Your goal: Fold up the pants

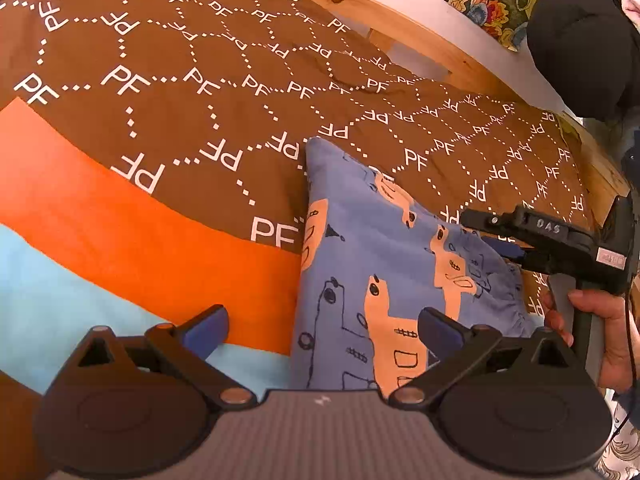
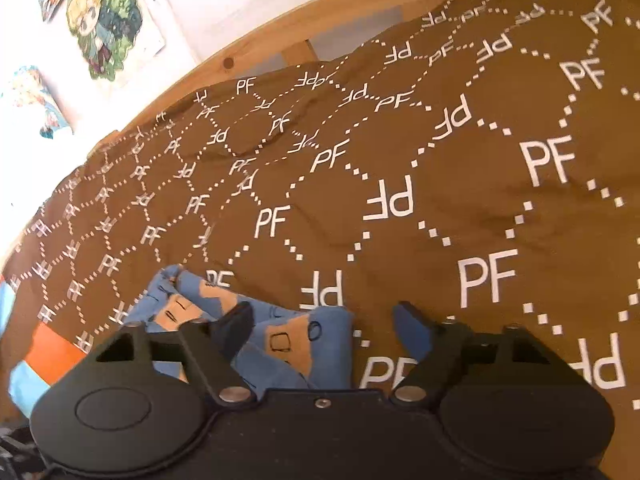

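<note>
The pants [image 1: 384, 264], blue with tan animal prints and dark line drawings, lie folded into a compact bundle on the bed, resting on the brown bedspread [image 1: 192, 92] that is patterned with white "PF" letters and dotted lines. In the right wrist view the same pants [image 2: 280, 344] show as layered folds with the edges stacked. The left tongs [image 1: 320, 328] hang released, jaws spread wide: one blue-padded finger sits over the orange stripe [image 1: 120, 216] of the bedspread and the other over the near end of the pants, gripping nothing. The right tongs [image 2: 324, 328] are likewise spread apart, one finger over the folded cloth and the other over bare bedspread just beside it; whether either finger touches the fabric cannot be told. From the left wrist view the right tongs [image 1: 496, 240] reach in from the side above the far edge of the bundle, with the person's right hand [image 1: 600, 332] wrapped around the handle. A light blue stripe [image 1: 48, 288] borders the orange one. Beyond the bedspread runs the wooden bed frame [image 1: 420, 36], a white wall behind it carrying colourful cartoon pictures [image 2: 104, 16].
</note>
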The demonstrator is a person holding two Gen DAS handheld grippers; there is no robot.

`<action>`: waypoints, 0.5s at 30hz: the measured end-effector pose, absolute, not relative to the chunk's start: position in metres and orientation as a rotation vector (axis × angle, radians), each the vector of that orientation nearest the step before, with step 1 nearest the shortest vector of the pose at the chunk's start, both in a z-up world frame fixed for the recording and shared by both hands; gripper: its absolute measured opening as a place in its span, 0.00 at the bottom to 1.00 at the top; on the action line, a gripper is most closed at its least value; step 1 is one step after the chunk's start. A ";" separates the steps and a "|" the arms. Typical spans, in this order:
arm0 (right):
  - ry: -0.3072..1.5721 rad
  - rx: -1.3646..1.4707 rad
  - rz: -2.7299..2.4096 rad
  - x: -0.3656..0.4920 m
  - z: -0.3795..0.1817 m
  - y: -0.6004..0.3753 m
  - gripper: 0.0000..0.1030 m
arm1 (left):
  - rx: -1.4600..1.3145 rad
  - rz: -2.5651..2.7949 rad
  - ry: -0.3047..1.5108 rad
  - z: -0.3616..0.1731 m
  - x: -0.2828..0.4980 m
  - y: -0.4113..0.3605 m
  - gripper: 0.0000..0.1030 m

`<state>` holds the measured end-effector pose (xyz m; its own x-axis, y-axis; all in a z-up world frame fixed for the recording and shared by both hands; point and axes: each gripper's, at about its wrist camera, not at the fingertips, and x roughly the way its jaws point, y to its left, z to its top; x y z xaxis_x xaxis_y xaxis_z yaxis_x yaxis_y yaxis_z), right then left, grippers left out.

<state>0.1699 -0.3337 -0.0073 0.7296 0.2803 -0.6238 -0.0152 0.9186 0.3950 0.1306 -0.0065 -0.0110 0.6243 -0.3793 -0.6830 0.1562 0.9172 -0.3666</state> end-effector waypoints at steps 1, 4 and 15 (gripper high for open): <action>0.738 0.364 0.164 0.170 -0.008 -0.332 0.63 | -0.285 -0.311 0.844 -0.011 0.131 -0.007 1.00; 0.745 0.337 0.155 0.169 -0.010 -0.328 0.39 | -0.289 -0.307 0.845 -0.010 0.130 -0.006 1.00; 0.732 0.302 0.146 0.163 -0.015 -0.322 0.26 | -0.324 -0.255 0.856 -0.006 0.128 0.010 0.83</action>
<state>0.1626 -0.3222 -0.0151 0.7358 0.2355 -0.6349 -0.0263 0.9468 0.3207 0.1278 0.0101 -0.0062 0.6307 -0.3468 -0.6943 0.0894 0.9211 -0.3788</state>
